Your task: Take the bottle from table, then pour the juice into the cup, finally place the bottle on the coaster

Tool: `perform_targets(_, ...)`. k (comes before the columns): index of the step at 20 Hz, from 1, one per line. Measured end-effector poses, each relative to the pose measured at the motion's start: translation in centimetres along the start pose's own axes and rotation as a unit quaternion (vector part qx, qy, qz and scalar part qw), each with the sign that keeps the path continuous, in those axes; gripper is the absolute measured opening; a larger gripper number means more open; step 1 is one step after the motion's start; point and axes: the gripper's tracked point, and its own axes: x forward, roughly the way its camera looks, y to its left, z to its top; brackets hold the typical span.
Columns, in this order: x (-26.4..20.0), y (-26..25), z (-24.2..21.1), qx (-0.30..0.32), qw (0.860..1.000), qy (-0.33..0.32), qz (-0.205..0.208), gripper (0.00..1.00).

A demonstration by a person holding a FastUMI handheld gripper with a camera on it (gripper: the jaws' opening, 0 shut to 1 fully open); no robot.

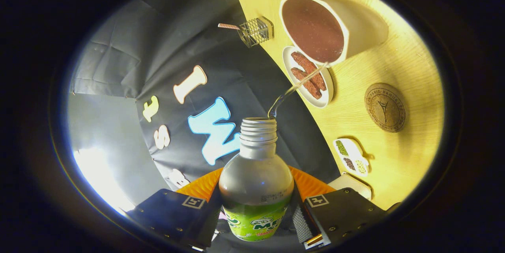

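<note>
The claw (256, 209) pinches the bottle (255, 190) by its body, one finger pressed on each side, so the open neck is free to point forward. The bottle is tipped over, which is why a thin stream (298, 87) arcs from its mouth to the cup (335, 28) on the table (398, 63). The stream crosses over a small plate (290, 57) just under the cup's rim. Beside it the coaster (385, 107) lies bare, seemingly kept free for the bottle.

Wire rack (257, 30), white plate (326, 99) of brown biscuits (309, 74), small divided dish (352, 156), wooden table (410, 63)
</note>
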Motion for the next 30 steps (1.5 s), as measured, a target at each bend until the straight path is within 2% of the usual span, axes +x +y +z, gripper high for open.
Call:
perform_targets(15, 0.1, 2.1, 1.3, 0.012, 1.0, -0.018, 0.011, 0.77)
perform_targets(30, -0.2, -1.1, 8.2, 0.01, 0.998, -0.066, -0.018, 0.77)
